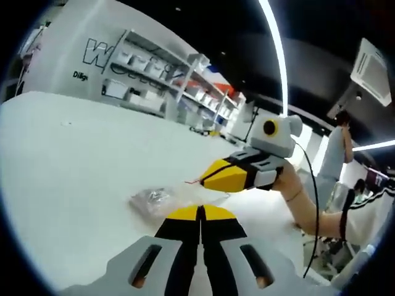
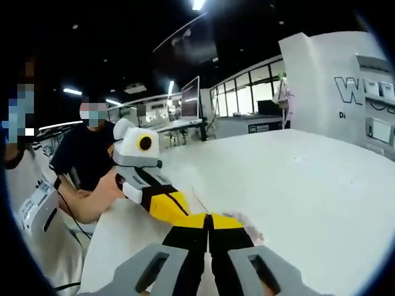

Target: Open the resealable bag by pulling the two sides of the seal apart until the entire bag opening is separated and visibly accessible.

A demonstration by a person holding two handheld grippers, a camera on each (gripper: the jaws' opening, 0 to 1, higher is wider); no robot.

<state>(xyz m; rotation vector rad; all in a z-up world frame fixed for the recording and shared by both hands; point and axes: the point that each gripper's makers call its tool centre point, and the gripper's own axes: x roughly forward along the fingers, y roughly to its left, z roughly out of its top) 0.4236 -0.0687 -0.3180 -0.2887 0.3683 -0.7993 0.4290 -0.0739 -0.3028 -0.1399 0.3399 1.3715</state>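
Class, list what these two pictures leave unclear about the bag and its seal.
- Left gripper view: the bag is crumpled and blurred; the left gripper covers its near edge, so the seal's state is unreadable.
- Right gripper view: the right gripper hides nearly all the bag; whether the opening is separated cannot be told.

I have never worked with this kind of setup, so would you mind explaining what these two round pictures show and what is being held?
No robot arm is involved: a person holds a two-jaw gripper in each hand, and a fisheye camera rides on each one. In the left gripper view, the left gripper rises from the bottom with its yellow-tipped jaws closed together, and the right gripper comes in from the right, held by a hand. The right gripper view is the mirror case. A clear resealable bag lies on the white table, and both grippers seem to pinch its top edge, though the plastic is hard to make out there.
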